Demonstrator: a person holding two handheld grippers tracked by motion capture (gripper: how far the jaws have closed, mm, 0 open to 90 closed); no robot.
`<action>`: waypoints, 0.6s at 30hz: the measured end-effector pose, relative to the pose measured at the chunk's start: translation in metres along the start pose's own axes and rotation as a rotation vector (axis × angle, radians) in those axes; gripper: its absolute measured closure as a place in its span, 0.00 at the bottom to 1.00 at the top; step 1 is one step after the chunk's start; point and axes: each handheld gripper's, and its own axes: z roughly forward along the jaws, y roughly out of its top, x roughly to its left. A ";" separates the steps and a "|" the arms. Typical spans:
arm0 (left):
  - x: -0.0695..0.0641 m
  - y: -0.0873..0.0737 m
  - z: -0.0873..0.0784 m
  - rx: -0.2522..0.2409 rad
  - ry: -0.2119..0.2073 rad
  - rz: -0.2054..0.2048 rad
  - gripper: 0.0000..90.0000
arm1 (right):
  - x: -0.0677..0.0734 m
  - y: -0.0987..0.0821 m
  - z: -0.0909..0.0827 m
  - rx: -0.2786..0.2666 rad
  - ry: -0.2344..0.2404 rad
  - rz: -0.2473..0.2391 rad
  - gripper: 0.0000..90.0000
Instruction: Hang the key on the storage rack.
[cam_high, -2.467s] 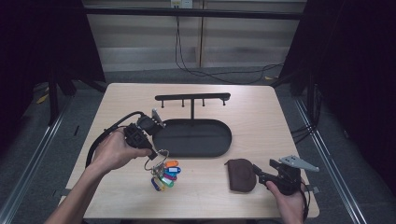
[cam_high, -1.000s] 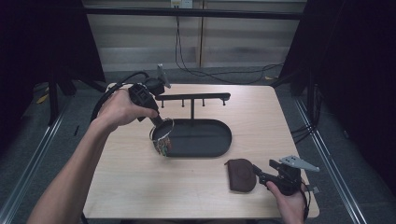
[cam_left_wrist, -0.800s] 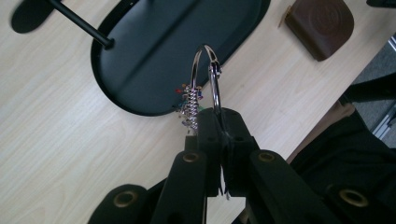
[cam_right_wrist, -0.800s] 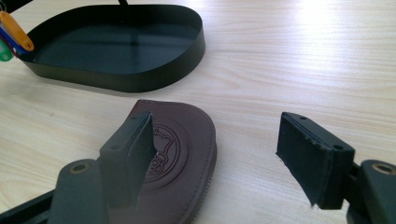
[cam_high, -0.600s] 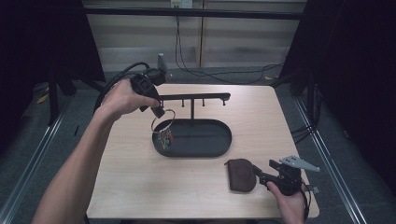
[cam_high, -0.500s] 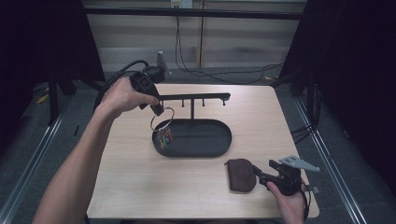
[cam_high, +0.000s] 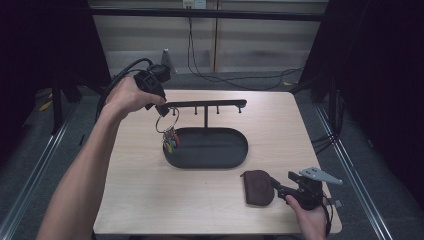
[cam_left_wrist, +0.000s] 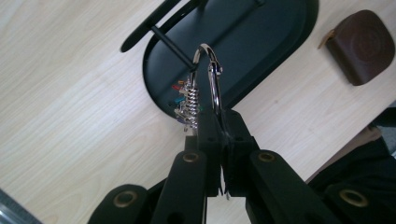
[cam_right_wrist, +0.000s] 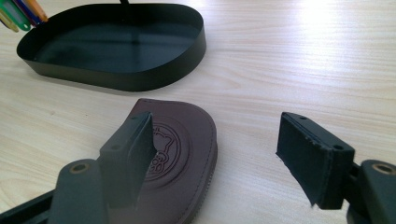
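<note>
My left gripper (cam_high: 161, 111) is shut on a silver carabiner (cam_high: 166, 121), held just under the left end of the black hanger bar (cam_high: 205, 104). A bunch of coloured key tags (cam_high: 170, 141) dangles from it over the left rim of the black oval tray (cam_high: 235, 157). In the left gripper view the carabiner (cam_left_wrist: 211, 74) rises from the closed jaws, with the bar's peg right behind it. My right gripper (cam_high: 277, 189) rests open on the table beside a brown leather pouch (cam_high: 258, 187). Its left pad lies over the pouch (cam_right_wrist: 182, 154) and the right pad is off it.
The tray and its T-shaped hanger stand occupy the middle of the wooden table (cam_high: 140, 190). Several pegs hang along the bar. The pouch (cam_left_wrist: 362, 46) lies near the table's front right edge. Cables trail from the left gripper off the back left corner.
My left hand lifted the keys off the table and carried them up and back to the bar's left end. The right gripper stayed by the pouch.
</note>
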 end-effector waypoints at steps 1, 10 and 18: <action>0.001 0.001 0.000 -0.001 -0.004 0.002 0.98 | 0.000 0.000 0.000 0.000 0.000 0.001 0.30; 0.006 0.008 0.008 0.009 0.037 -0.006 0.98 | 0.001 0.000 0.000 0.000 0.000 -0.004 0.30; 0.009 0.014 0.020 0.034 0.078 0.013 0.98 | 0.001 0.000 -0.001 0.001 0.002 -0.007 0.30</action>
